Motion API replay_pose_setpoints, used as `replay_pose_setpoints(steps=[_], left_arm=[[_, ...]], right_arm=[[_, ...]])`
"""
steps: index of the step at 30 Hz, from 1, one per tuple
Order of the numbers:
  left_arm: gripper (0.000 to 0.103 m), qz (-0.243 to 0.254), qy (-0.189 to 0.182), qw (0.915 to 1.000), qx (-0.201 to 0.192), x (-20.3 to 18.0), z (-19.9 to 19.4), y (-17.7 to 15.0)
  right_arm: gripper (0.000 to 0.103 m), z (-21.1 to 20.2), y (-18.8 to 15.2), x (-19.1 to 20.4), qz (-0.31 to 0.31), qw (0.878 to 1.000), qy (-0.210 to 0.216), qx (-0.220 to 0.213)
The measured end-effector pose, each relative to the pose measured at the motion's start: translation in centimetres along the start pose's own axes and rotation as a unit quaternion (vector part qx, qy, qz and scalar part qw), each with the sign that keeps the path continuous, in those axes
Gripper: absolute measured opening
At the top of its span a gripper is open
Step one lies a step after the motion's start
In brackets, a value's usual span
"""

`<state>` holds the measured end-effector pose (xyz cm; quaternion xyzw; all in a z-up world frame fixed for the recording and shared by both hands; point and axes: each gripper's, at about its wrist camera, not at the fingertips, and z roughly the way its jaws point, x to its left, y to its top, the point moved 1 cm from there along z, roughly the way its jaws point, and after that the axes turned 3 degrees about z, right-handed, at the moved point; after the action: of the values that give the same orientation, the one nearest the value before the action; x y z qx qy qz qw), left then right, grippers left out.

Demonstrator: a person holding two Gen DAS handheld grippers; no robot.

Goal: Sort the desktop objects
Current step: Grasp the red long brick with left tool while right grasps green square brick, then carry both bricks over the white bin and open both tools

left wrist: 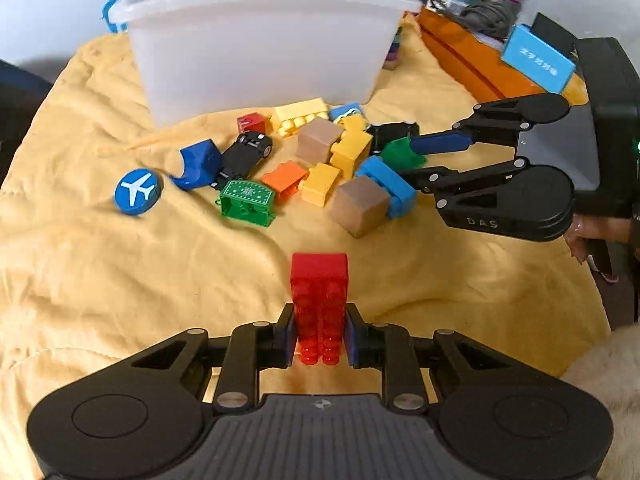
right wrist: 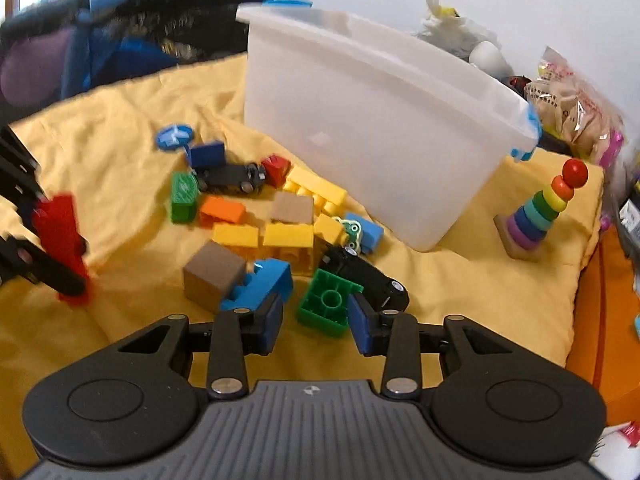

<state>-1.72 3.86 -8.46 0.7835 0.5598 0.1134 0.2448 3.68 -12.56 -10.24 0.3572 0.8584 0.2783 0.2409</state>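
Left tool (left wrist: 320, 334): clamps a red brick (left wrist: 319, 300) above the yellow cloth (left wrist: 120, 280).
Right tool (right wrist: 316, 322): jaws apart, straddling a green brick (right wrist: 326, 306), not pressing it.

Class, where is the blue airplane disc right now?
In the left wrist view, the airplane disc lies on the yellow cloth, far left of the pile, beside the blue arch block.

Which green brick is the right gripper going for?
The open-bottomed green brick lying hollow side up, right at the right gripper between its open fingers. The other green brick, with a white-patterned face, sits across the pile beside the toy car.
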Motion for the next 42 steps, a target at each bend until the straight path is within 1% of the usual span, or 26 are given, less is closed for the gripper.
replay_pose_setpoints(steps=[2, 4, 5, 6, 10, 11, 12, 14, 15, 17, 19, 20, 21, 22, 23, 24, 25, 27, 28, 30, 33, 35, 37, 38, 39, 42], left_arm=[[0.029, 0.002, 0.006, 0.9999, -0.011, -0.2, 0.4, 0.1], [0.029, 0.003, 0.005, 1.0000, -0.006, -0.3, 1.5, 0.6], [0.029, 0.007, 0.006, 0.9999, -0.010, -0.6, 1.8, 0.8], [0.029, 0.014, 0.009, 0.9998, -0.015, -0.8, 2.1, 1.0], [0.028, 0.015, 0.006, 0.9997, -0.019, -0.8, 2.6, 1.2], [0.027, 0.014, 0.004, 0.9997, -0.020, -0.7, 2.7, 1.1], [0.027, 0.013, 0.003, 0.9997, -0.020, -0.6, 2.6, 1.0], [0.027, 0.010, -0.001, 0.9998, -0.016, -0.4, 2.3, 0.9], [0.027, 0.010, 0.001, 0.9999, -0.014, -0.3, 2.0, 0.8], [0.027, 0.014, 0.012, 0.9998, -0.004, 0.0, 1.4, 0.4], [0.027, 0.014, 0.017, 0.9998, 0.005, 0.5, 1.0, -0.1], [0.027, 0.013, 0.018, 0.9997, 0.006, 0.6, 1.0, -0.3], [0.027, 0.013, 0.016, 0.9998, 0.007, 0.7, 1.0, -0.5], [0.027, 0.011, 0.016, 0.9998, 0.003, 0.7, 1.0, -0.6], [0.030, 0.008, 0.016, 0.9998, 0.000, 0.6, 1.0, -0.6], [0.031, 0.008, 0.014, 0.9999, -0.003, 0.5, 0.9, -0.5], [0.033, 0.011, 0.012, 0.9998, -0.008, 0.3, 0.8, -0.4], [0.034, 0.027, 0.016, 0.9994, -0.015, -0.3, 0.6, -0.3], [0.034, 0.036, 0.020, 0.9990, -0.013, -0.5, 0.7, -0.3], [0.034, 0.040, 0.021, 0.9989, -0.010, -0.6, 0.9, -0.5], [0.034, 0.030, 0.018, 0.9993, -0.009, -0.3, 1.4, -0.6], [0.032, 0.040, 0.023, 0.9989, -0.011, -0.5, 1.5, -0.7], [0.029, 0.050, 0.023, 0.9984, -0.016, -0.7, 1.5, -0.8], [0.029, 0.049, 0.020, 0.9985, -0.018, -0.7, 1.4, -0.9], [0.029, 0.045, 0.017, 0.9987, -0.019, -0.6, 1.4, -0.9], [0.029, 0.031, 0.003, 0.9992, -0.026, -0.2, 0.9, -0.8]], right_arm=[[0.038, 0.7, 0.0, 0.1, -0.009, 1.000, -0.010, 0.008], [0.038, 1.5, 0.0, 0.0, -0.013, 0.999, -0.025, 0.018], [0.035, 1.8, -0.1, -0.1, -0.012, 0.999, -0.031, 0.023], [0.026, 2.0, -0.2, -0.5, -0.004, 0.999, -0.035, 0.026], [0.026, 0.5, -0.6, -2.6, 0.087, 0.996, -0.009, 0.023], [0.026, -0.1, -0.8, -3.2, 0.113, 0.993, 0.008, 0.026], [0.026, -0.6, -1.0, -3.7, 0.143, 0.989, 0.037, 0.031], [0.026, -1.2, -1.7, -4.4, 0.199, 0.973, 0.106, 0.054], [0.026, -1.3, -2.2, -4.4, 0.219, 0.963, 0.145, 0.064], [0.027, -1.1, -2.7, -3.9, 0.244, 0.945, 0.203, 0.078], [0.027, -0.5, -3.0, -3.0, 0.252, 0.934, 0.236, 0.095], [0.027, -0.2, -3.1, -2.6, 0.250, 0.934, 0.236, 0.099], [0.028, -0.2, -3.1, -2.3, 0.243, 0.939, 0.226, 0.096], [0.031, -0.5, -2.9, -2.2, 0.238, 0.943, 0.215, 0.090], [0.044, -0.9, -2.8, -2.1, 0.230, 0.949, 0.197, 0.085], [0.053, -1.4, -2.7, -2.1, 0.216, 0.958, 0.172, 0.079], [0.054, -1.9, -2.6, -2.0, 0.197, 0.966, 0.149, 0.070], [0.052, -3.0, -2.2, -1.8, 0.157, 0.981, 0.104, 0.056], [0.053, -3.4, -2.0, -1.5, 0.141, 0.985, 0.091, 0.049], [0.052, -3.8, -1.5, -0.8, 0.104, 0.990, 0.083, 0.045], [0.052, -3.2, -1.1, 0.4, 0.080, 0.993, 0.065, 0.060], [0.052, -2.3, -1.2, 1.1, 0.075, 0.993, 0.052, 0.075], [0.048, -1.6, -1.6, 1.5, 0.078, 0.992, 0.045, 0.087], [0.040, -1.3, -1.8, 1.6, 0.081, 0.991, 0.045, 0.095], [0.035, -1.2, -2.1, 1.6, 0.086, 0.990, 0.051, 0.096], [0.034, -1.5, -2.1, 1.9, 0.085, 0.990, 0.051, 0.096]])
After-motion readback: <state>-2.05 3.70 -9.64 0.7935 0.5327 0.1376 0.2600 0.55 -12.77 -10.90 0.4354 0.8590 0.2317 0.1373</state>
